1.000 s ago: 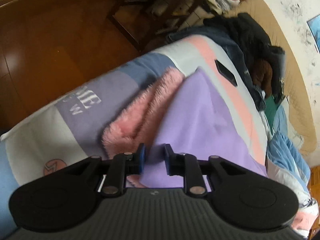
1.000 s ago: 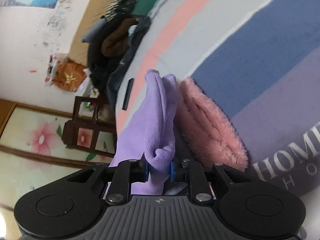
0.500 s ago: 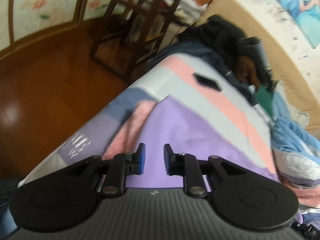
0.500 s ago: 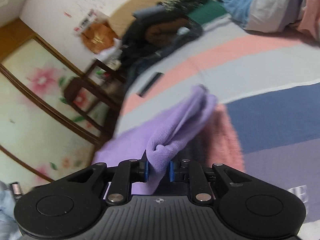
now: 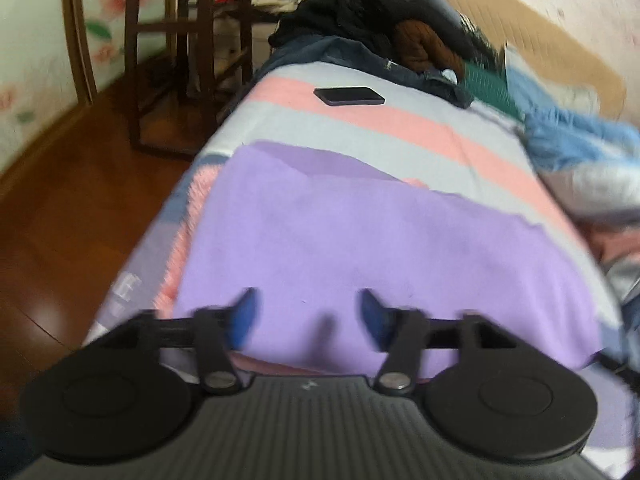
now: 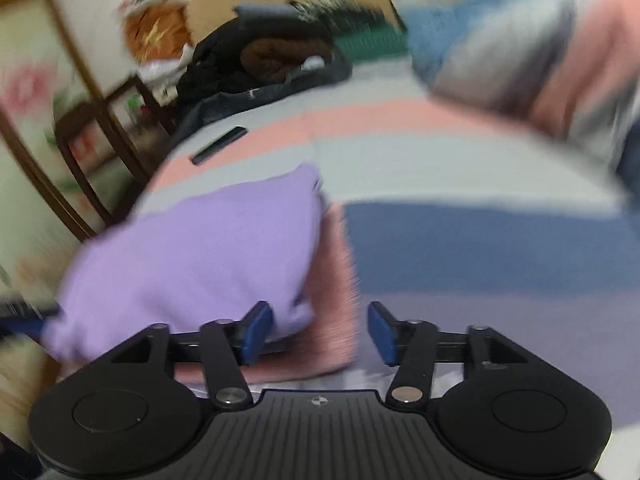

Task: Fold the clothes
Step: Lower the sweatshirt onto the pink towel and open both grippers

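The striped bedspread [image 5: 420, 136] fills most of both views, banded in pink, pale grey, blue and mauve, with the wooden floor [image 5: 60, 240] falling away at 9 o'clock in the left wrist view. On it lies the lilac garment [image 5: 360, 248], folded flat into a broad slab that covers the centre of the left wrist view. In the right wrist view the same lilac garment [image 6: 200, 256] sits from the centre out toward 9 o'clock. Beneath it, showing along its edge, is a fluffy pink garment [image 5: 180, 256]; in the right wrist view that pink garment [image 6: 336, 288] peeks out at the lilac one's right side, just above the gripper. At 12 to 1 o'clock in the left wrist view a heap of dark clothes [image 5: 380, 28] is piled at the far end of the bed, and a crumpled blue-and-grey quilt [image 5: 580, 152] lies at 2 o'clock. A dark wooden chair [image 5: 184, 52] stands on the floor at 11 o'clock. A black phone [image 5: 349, 96] lies flat on the pink stripe, well apart from the folded clothes.

The left gripper [image 5: 308, 316] has just been opening; its jaws stand wide over the lilac cloth with nothing pinched between them. The right gripper [image 6: 320, 330] has likewise just been opening; the lilac corner lies by its left pad, and no pad presses on it.
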Demonstrator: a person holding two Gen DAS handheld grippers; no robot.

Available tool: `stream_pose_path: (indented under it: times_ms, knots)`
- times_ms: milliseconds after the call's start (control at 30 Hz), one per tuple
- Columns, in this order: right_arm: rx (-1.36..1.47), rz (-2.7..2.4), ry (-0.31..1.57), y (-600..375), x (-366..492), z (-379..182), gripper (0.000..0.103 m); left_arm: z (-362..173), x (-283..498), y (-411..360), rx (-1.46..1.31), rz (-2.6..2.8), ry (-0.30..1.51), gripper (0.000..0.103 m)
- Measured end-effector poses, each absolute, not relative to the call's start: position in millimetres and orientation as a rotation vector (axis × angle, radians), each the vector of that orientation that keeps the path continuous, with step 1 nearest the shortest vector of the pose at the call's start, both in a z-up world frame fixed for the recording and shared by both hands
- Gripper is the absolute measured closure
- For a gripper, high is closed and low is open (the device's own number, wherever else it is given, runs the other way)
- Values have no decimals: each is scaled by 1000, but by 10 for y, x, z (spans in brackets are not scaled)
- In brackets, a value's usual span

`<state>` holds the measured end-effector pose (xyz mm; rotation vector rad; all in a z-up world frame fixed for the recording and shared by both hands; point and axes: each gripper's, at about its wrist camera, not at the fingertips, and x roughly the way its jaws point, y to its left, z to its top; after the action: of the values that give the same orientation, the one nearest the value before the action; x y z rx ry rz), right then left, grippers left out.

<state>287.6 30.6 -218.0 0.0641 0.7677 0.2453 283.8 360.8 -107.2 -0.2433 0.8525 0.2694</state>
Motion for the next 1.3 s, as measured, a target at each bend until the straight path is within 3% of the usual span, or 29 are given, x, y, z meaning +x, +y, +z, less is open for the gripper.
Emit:
stream_pose_path:
  times_ms: [67,100,267,400,467,500,633,767,967,1067,1133,1167,1200,1300]
  knots:
    - [-94,313,686,488,2811,-2032,30,-1034,2830,3467,-147,283,831,1]
    - [-170,367,647,605,2781,-1970,22,-1014,2830,3401,-104,284,819,1]
    - [-401,558,552,1214,2888,-2018,22,-1147,3026,3191,-34,233,893,1]
    - [-385,517,868,1403,3352,-2613,28,-1663,3305,3260,-5,282,1117,0]
    - [-331,505,970,1358,3481,-2815,15,-1846,3327,3382,-94,265,1169,0]
    - [-329,501,992,1340,3506,-2889,14,-1911,3328,3430,-128,262,1186,0]
    - [-345,519,939,1259,3426,-2803,19,-1855,3226,3323,-50,253,1154,0]
    - [-335,544,800,1107,3264,-2385,25,-1405,3019,3209,-19,256,1022,0]
    - [-326,547,591,1056,3400,-1873,11,-932,3195,3101,40,198,872,0]
    - [-315,529,618,1330,3846,-1982,10,-1168,3569,3056,73,220,959,0]
    - [-274,546,745,1454,4061,-2242,13,-1441,3762,3104,73,210,1042,0]
    - [-248,553,805,1486,4120,-2396,11,-1563,3814,3138,46,202,1057,0]
    - [-215,547,836,1486,4137,-2522,1,-1649,3822,3178,12,201,1065,0]
    - [-110,520,866,1443,4138,-2724,0,-1736,3821,3203,-19,196,1071,0]
